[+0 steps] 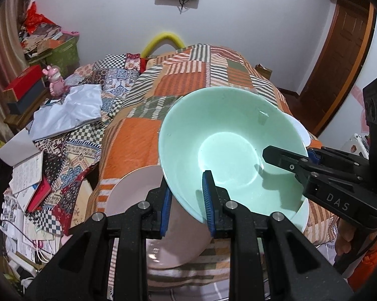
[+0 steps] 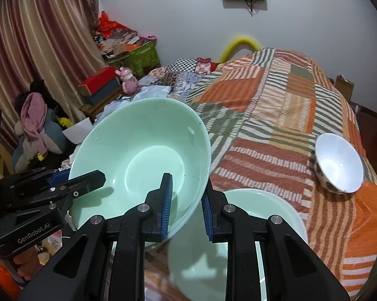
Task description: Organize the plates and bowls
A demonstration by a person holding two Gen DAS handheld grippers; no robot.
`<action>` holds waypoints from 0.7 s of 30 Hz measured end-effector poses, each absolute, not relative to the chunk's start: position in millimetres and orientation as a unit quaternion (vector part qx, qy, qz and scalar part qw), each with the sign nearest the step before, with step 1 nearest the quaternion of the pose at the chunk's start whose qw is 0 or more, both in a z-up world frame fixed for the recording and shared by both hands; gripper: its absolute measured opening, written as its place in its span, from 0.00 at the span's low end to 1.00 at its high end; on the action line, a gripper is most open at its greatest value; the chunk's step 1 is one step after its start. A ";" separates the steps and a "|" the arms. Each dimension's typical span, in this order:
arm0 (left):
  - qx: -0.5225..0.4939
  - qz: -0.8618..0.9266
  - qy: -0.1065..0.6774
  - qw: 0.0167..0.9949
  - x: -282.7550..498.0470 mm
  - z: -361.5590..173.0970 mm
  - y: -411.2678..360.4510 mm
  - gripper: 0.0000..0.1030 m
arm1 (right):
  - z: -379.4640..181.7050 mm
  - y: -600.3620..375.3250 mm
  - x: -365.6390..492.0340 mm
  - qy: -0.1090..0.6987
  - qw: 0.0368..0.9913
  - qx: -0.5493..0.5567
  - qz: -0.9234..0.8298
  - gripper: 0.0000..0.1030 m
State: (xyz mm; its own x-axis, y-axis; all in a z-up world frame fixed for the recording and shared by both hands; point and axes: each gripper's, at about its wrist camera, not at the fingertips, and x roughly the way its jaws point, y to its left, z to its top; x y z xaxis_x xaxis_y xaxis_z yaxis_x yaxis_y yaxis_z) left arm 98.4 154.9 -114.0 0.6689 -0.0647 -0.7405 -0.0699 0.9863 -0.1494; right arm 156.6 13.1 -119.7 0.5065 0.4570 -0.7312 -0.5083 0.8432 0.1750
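Observation:
A large mint-green bowl [image 1: 228, 150] is held in the air over the bed, also shown in the right wrist view [image 2: 143, 155]. My left gripper [image 1: 187, 202] straddles its near rim, one blue pad inside, one outside. My right gripper [image 2: 187, 207] straddles the opposite rim the same way; it appears in the left wrist view [image 1: 288, 159]. A pink plate [image 1: 138, 195] lies below the bowl on the left. A second mint-green bowl [image 2: 258, 215] sits below on the right. A small white bowl with a patterned outside [image 2: 339, 163] stands on the quilt at right.
An orange, green and white striped patchwork quilt [image 2: 276, 105] covers the bed. Books and papers [image 1: 27, 173] clutter the floor at left. A nightstand with a red box [image 2: 100, 80] and pink figurine [image 2: 128, 80] stands by the curtain.

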 end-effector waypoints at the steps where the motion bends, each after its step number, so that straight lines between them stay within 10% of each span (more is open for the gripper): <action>1: -0.084 0.003 0.407 0.910 96.4 -114.7 156.9 0.22 | -121.1 16.7 155.9 0.412 0.866 -0.032 0.281 0.20; 21: -0.120 0.036 0.441 0.889 70.6 -161.0 208.7 0.22 | -163.9 62.6 146.3 0.465 0.827 -0.045 0.313 0.20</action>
